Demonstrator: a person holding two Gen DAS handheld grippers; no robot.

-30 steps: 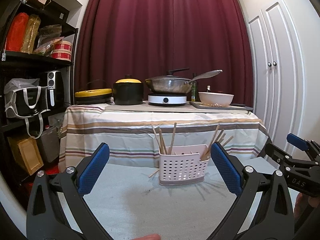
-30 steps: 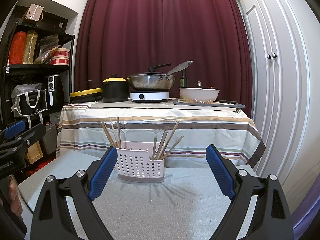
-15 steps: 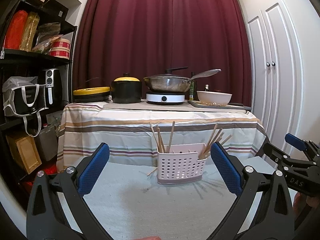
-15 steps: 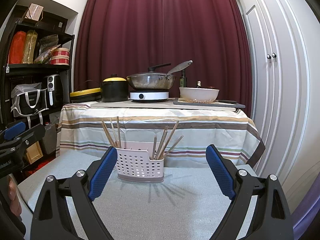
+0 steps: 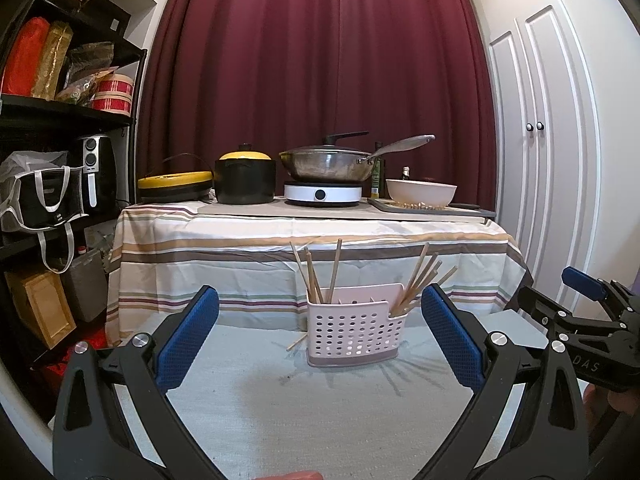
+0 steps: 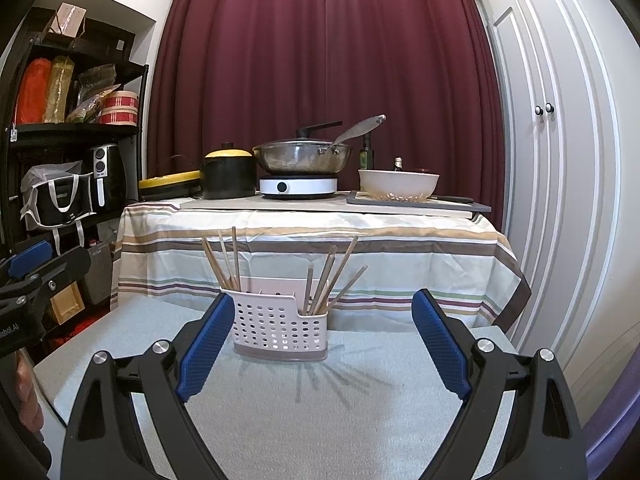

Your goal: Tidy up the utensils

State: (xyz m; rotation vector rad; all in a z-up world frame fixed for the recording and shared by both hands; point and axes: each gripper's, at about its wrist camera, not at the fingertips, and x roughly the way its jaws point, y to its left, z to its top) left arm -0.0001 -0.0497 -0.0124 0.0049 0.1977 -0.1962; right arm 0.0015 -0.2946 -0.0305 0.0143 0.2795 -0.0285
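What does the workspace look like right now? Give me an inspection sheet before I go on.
Surface: pale grey cloth-covered table, mostly bare.
Job's things: perforated pink utensil caddy stands upright; chopsticks lean in its left compartment, more chopsticks in its right one. One stray chopstick lies on the cloth by the caddy's left foot.
Clutter: nothing seen apart from the stray chopstick.
Grippers: left claw open and empty; right claw open and empty, both short of the caddy.
Cables: nothing seen.
Surroundings: striped-cloth table behind with a wok on a white hob, black pot, white bowl; dark red curtain, black shelves, white cupboard doors.
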